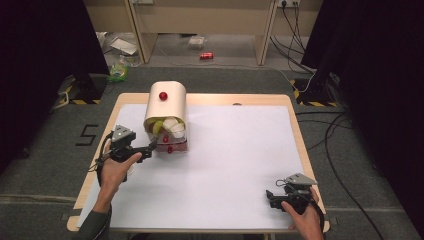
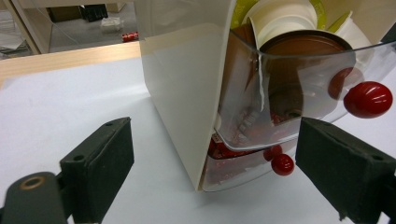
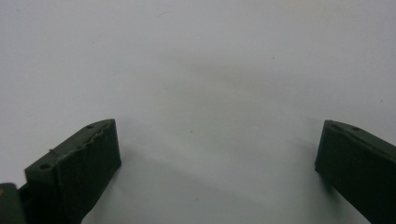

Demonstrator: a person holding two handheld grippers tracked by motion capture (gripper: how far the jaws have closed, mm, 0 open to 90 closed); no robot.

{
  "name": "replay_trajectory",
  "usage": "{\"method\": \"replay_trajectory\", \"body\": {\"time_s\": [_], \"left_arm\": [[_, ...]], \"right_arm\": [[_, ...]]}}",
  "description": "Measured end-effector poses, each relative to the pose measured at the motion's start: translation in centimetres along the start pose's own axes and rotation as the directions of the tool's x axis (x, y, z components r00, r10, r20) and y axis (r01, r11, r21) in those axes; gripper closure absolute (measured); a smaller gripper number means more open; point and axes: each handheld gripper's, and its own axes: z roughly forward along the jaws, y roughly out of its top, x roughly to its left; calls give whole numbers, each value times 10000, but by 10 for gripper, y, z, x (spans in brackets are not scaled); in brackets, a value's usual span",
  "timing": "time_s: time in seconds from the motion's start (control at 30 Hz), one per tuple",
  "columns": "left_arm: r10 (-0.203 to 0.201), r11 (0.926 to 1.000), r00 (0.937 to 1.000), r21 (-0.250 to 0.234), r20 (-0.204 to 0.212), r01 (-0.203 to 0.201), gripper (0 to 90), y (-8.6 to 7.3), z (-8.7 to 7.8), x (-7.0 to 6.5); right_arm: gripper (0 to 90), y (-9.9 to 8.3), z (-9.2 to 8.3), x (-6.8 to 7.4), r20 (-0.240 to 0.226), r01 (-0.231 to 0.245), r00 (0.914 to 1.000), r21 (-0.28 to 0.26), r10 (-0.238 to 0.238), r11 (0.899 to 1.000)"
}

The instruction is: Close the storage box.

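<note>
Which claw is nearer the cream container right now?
Left. The left claw sits open right beside the container, at its clear door. The right claw is far off, open at the table's near right corner.

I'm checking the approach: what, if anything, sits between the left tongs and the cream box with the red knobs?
Nothing visible. The left tongs stand open right at the box, with bare white table cover between them.

one legible mark noted from my position: a black figure "5" [image 1: 86,135] on the grey floor left of the table; i read nothing else
</note>
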Motion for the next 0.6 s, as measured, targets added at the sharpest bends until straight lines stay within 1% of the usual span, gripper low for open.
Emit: {"method": "replay_trajectory", "body": {"time_s": [0.07, 0.17, 0.23, 0.47, 0.6], "left_arm": [[-42, 10000, 10000, 20, 12, 42, 116, 1, 1, 0], [0, 10000, 10000, 33, -52, 0, 116, 2, 2, 0], [-60, 10000, 10000, 12, -72, 60, 117, 2, 3, 1], [0, 10000, 9998, 82, -190, 2, 117, 5, 6, 1], [-37, 10000, 9998, 87, -183, 38, 112, 6, 7, 1]], "right_arm": [[3, 0, 0, 0, 3, 0, 10000, 0, 0, 10000], [4, 0, 0, 0, 1, -2, 10000, 2, 2, 10000], [4, 0, 0, 0, -1, 1, 10000, -1, -1, 10000], [4, 0, 0, 0, 1, -2, 10000, 1, 2, 10000], [4, 0, 0, 0, 0, -2, 10000, 2, 2, 10000]]}}
